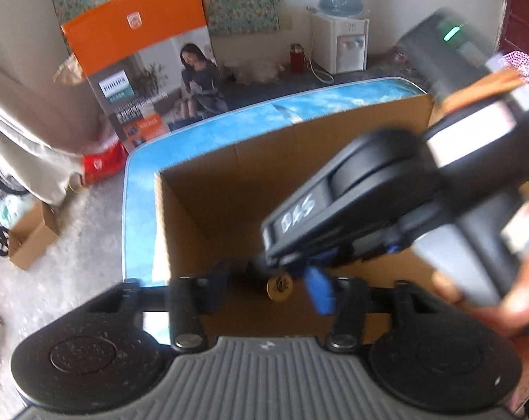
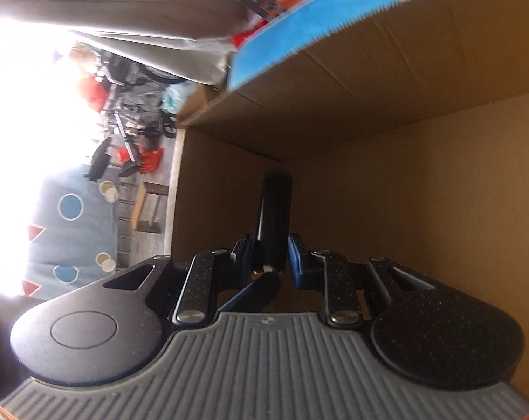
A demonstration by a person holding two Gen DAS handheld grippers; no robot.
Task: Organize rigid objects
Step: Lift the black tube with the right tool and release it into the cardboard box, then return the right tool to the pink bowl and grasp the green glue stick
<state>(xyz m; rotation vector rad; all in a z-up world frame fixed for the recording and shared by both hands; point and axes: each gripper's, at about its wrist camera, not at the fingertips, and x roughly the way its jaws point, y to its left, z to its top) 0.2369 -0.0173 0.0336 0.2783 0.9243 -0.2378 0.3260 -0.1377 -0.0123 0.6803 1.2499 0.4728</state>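
My left gripper [image 1: 271, 283] hangs open over an open cardboard box [image 1: 299, 126] that stands on a blue table [image 1: 142, 192]. A small brass-coloured round piece [image 1: 280, 285] shows between its spread fingers; the pads do not press on it. The black body of the right gripper [image 1: 352, 203], held by a hand [image 1: 492, 308], reaches across from the right and points down into the box. In the right wrist view, my right gripper [image 2: 271, 259] is inside the box [image 2: 404, 175], shut on a long black object [image 2: 273, 210] that sticks out forward between the pads.
An orange printed carton [image 1: 142, 52] leans behind the table. A water dispenser [image 1: 345, 42] and a red bottle [image 1: 297, 57] stand at the back wall. A small cardboard box [image 1: 29, 238] lies on the floor at left. A patterned rug [image 2: 71, 227] lies beside the table.
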